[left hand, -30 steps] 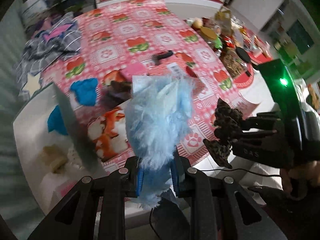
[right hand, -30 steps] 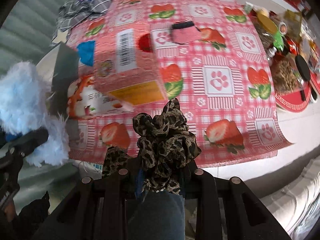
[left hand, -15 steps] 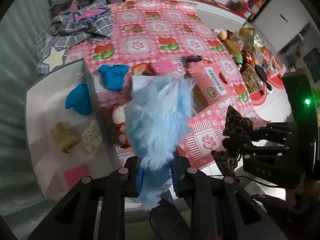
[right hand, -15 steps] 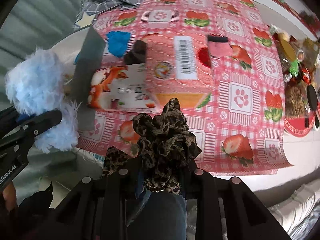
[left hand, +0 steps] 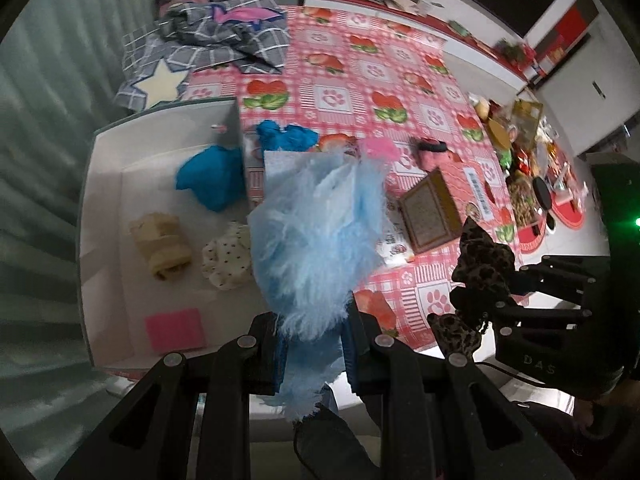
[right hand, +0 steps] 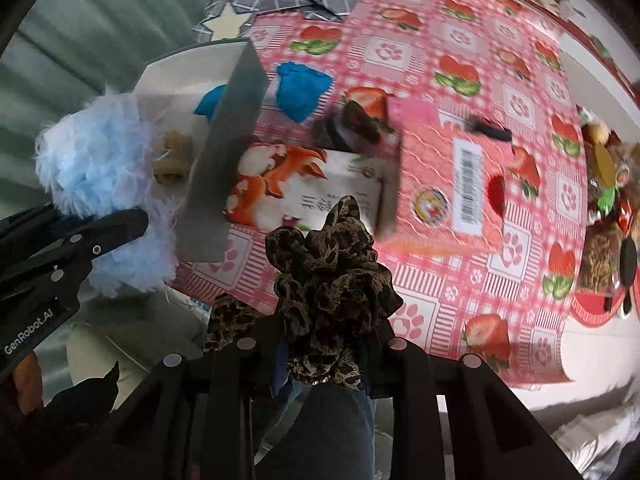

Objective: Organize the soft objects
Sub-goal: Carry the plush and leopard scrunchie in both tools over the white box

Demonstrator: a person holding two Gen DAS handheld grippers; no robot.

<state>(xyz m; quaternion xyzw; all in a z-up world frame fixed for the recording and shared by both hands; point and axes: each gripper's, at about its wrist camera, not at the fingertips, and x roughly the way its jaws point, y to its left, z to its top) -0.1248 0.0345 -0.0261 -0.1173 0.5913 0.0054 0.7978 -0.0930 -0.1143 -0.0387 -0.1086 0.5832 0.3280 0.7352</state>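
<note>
My left hand-held gripper [left hand: 314, 350] was clamped on the fluffy light-blue piece [left hand: 316, 240], which stood up between the fingers and hid part of the scene behind it. My right hand-held gripper [right hand: 322, 354] was closed on the leopard-print scrunchie [right hand: 328, 276], bunched upright between its fingers. What mattered was where the white bin [left hand: 106, 208] lay: at the near left corner of the table [left hand: 400, 80], ahead and left of the left hand-held gripper, its long axis running from near to far. It already held a blue piece [left hand: 210, 180], a beige roll [left hand: 162, 246], a dotted cloth [left hand: 226, 258] and a pink square [left hand: 174, 328]. I judged the left hand the nearer, so the fluffy piece should drop first; the scrunchie would have to cross over the grey wall [right hand: 228, 160].
</note>
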